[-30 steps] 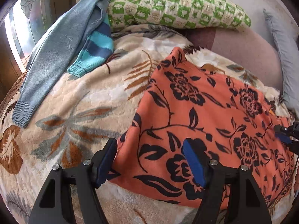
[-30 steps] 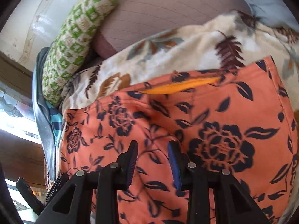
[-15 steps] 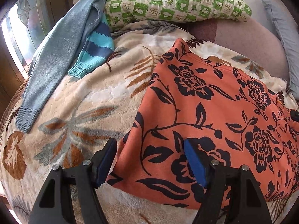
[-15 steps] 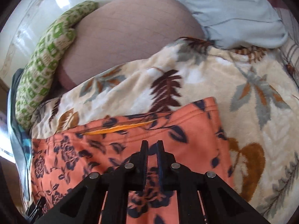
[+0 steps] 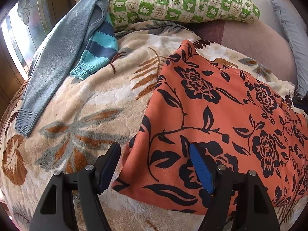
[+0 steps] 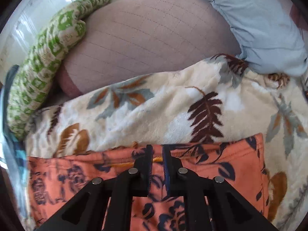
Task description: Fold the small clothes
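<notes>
An orange garment with a black flower print (image 5: 211, 105) lies spread on a cream leaf-patterned blanket (image 5: 86, 105). My left gripper (image 5: 154, 165) stands open over its near left corner, one finger above the blanket and the other above the cloth. In the right wrist view, my right gripper (image 6: 157, 152) sits at the top hem of the garment (image 6: 231, 165). Its jaws are narrow and opening slightly, with hem cloth and a yellow strip between them. The right gripper (image 5: 300, 102) also shows small at the garment's far right edge in the left wrist view.
A blue-grey sweater (image 5: 57, 53) and a teal striped sleeve (image 5: 98, 50) lie at the blanket's far left. A green checked pillow (image 5: 182, 2) lies behind them. A pinkish quilted cushion (image 6: 154, 34) and a pale blue pillow (image 6: 259, 19) lie beyond the hem.
My right gripper closed from half open to a narrow gap and moved up the garment to its top hem. The left gripper stayed put.
</notes>
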The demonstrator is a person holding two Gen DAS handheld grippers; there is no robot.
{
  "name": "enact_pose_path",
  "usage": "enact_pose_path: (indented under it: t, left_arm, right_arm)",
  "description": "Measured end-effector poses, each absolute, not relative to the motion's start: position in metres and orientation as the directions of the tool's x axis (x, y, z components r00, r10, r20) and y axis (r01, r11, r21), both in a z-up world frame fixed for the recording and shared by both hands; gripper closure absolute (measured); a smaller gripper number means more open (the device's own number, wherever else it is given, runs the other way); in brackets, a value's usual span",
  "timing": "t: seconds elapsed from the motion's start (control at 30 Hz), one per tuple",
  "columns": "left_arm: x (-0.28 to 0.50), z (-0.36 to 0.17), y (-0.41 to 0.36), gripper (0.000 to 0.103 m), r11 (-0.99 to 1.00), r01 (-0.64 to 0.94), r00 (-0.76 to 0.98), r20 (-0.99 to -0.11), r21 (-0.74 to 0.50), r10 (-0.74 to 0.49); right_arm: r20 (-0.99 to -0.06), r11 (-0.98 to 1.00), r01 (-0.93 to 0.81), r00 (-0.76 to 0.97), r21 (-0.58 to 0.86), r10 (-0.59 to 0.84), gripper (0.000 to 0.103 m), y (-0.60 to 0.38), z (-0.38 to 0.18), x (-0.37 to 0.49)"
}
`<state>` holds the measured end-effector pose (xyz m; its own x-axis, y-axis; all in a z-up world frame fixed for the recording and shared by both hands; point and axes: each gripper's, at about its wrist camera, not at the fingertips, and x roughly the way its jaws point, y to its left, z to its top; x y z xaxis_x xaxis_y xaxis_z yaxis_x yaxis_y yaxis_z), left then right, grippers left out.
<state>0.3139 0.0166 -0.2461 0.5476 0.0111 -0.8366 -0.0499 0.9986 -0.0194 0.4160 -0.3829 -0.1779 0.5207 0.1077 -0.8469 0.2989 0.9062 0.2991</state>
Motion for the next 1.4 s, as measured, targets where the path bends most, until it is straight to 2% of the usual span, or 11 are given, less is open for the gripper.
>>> enact_pose_path:
  t: [0.2,0.3,0.43,0.5,0.6,0.67,0.77,1.07,1.17,1.3,1.4]
  left_arm:
    - [0.309,-0.244,0.019,0.028,0.998,-0.056,0.553,-0.832,0.014,0.043]
    - [0.306,-0.247,0.020,0.027,0.999,-0.035,0.548,-0.835,0.038,0.051]
    - [0.302,-0.247,0.021,0.027,0.998,-0.012,0.551,-0.832,0.060,0.057]
    - [0.300,-0.245,0.024,0.027,0.999,-0.023,0.549,-0.834,0.045,0.051]
    - [0.297,-0.238,0.026,0.028,0.998,-0.050,0.564,-0.824,0.031,0.053]
    - [0.296,-0.231,0.027,0.028,0.998,-0.059,0.592,-0.803,0.038,0.066]
    - [0.298,-0.233,0.032,0.028,0.995,-0.081,0.585,-0.806,0.055,0.092]
    - [0.296,-0.235,0.038,0.027,0.994,-0.100,0.560,-0.823,0.040,0.090]
    - [0.277,-0.222,0.042,0.028,0.992,-0.124,0.583,-0.808,0.012,0.082]
    - [0.221,-0.215,0.044,0.027,0.993,-0.119,0.595,-0.799,0.010,0.079]
    - [0.183,-0.219,0.045,0.027,0.996,-0.089,0.540,-0.841,-0.002,0.047]
  right_arm:
    - [-0.884,0.933,0.173,0.412,0.315,0.222,0.090,-0.341,-0.195,0.338]
    - [-0.913,0.947,0.220,0.385,0.234,0.136,0.091,-0.352,-0.223,0.308]
    - [-0.892,0.933,0.261,0.438,0.246,0.112,0.092,-0.375,-0.221,0.270]
    - [-0.887,0.923,0.300,0.454,0.241,0.084,0.091,-0.380,-0.209,0.265]
    - [-0.860,0.938,0.245,0.502,0.247,0.095,0.091,-0.368,-0.191,0.262]
    - [-0.869,0.942,0.206,0.475,0.263,0.139,0.091,-0.353,-0.197,0.266]
    - [-0.919,0.955,0.216,0.379,0.202,0.108,0.091,-0.341,-0.224,0.270]
    - [-0.889,0.907,0.310,0.439,0.285,0.130,0.091,-0.369,-0.210,0.265]
    - [-0.906,0.894,0.326,0.386,0.308,0.171,0.091,-0.379,-0.232,0.274]
    - [-0.886,0.901,0.302,0.436,0.312,0.161,0.091,-0.378,-0.219,0.274]
    - [-0.865,0.909,0.249,0.464,0.335,0.192,0.091,-0.363,-0.214,0.274]
